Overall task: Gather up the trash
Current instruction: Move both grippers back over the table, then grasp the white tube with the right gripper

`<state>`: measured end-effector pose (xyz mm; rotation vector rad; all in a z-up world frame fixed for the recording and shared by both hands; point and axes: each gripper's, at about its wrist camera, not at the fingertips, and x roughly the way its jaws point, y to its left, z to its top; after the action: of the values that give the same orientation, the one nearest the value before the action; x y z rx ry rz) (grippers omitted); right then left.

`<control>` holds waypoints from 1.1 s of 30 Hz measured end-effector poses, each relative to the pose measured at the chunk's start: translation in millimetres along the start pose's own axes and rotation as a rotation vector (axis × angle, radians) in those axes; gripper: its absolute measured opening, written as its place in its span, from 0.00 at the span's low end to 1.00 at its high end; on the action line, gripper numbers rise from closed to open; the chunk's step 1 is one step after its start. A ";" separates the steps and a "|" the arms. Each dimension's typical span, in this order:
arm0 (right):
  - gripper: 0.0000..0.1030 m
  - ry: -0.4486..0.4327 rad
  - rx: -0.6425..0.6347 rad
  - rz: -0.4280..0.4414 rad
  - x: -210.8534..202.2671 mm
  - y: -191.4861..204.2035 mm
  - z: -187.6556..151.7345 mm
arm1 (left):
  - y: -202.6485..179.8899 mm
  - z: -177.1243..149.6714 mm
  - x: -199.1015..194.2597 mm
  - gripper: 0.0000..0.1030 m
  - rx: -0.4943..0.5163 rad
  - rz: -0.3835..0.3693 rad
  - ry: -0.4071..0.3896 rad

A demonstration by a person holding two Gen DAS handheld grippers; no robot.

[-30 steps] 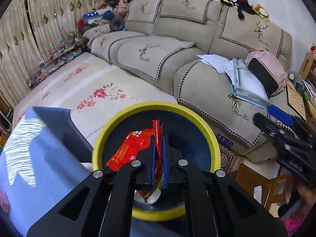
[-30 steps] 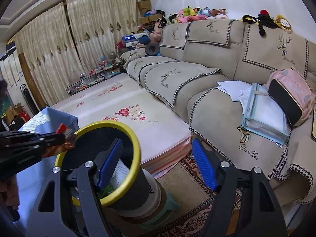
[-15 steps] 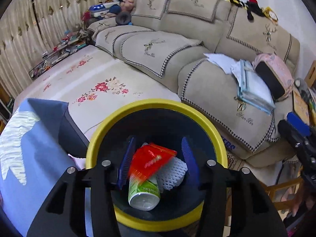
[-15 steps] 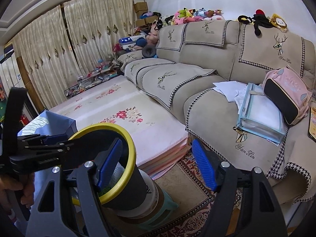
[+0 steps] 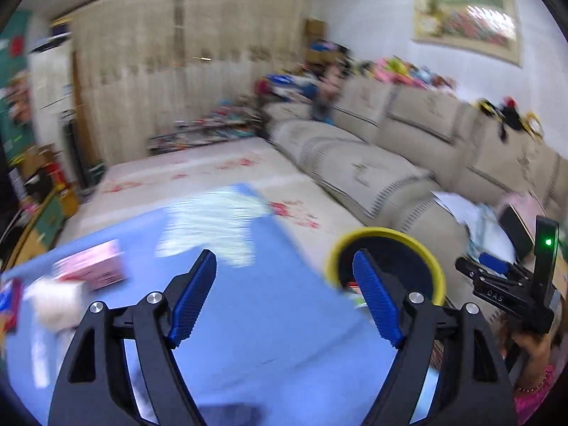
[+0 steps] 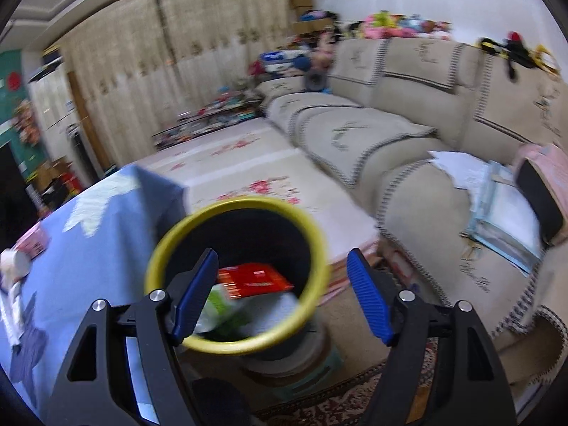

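Observation:
The black bin with a yellow rim (image 6: 321,245) stands beside the blue-clothed table (image 6: 88,248). Inside it lie a red wrapper (image 6: 254,280), a green-and-white cup (image 6: 220,305) and white paper. My right gripper (image 6: 282,296) hovers open just above the bin's mouth, nothing between its fingers. My left gripper (image 5: 284,300) is over the blue table (image 5: 269,333), jaws opening and empty, with the bin (image 5: 419,245) off to its right. A pink box (image 5: 90,266) and a white crumpled item (image 5: 56,301) lie on the table at the left, blurred.
A beige sofa (image 6: 408,131) with papers, a folder and a pink bag (image 6: 543,181) runs along the right. A floral mat (image 6: 230,163) covers the floor behind the bin. The right gripper's body and the hand holding it (image 5: 532,348) show at the left view's right edge.
My left gripper opened, dropped the red wrapper into the bin and swung left over the blue table. My right gripper drifted left, so the bin now sits between its fingers' view.

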<state>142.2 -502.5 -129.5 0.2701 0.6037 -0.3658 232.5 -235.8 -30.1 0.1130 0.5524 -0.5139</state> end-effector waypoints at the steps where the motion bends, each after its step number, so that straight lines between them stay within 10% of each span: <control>1: 0.69 0.002 -0.022 0.020 0.9 12.9 0.6 | 16.5 -2.8 -9.3 0.77 -0.018 0.028 -0.012; 18: 0.69 0.080 -0.463 0.533 -25.1 305.7 -25.0 | 258.5 -117.8 -134.6 0.79 -0.323 0.572 -0.143; 33: 0.37 0.228 -0.616 0.632 -11.2 397.7 -77.5 | 270.3 -131.8 -123.5 0.83 -0.369 0.554 -0.131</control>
<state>257.8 -114.0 -128.5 -0.1004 0.7877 0.4669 214.0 84.0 -85.6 -0.1186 0.4539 0.1228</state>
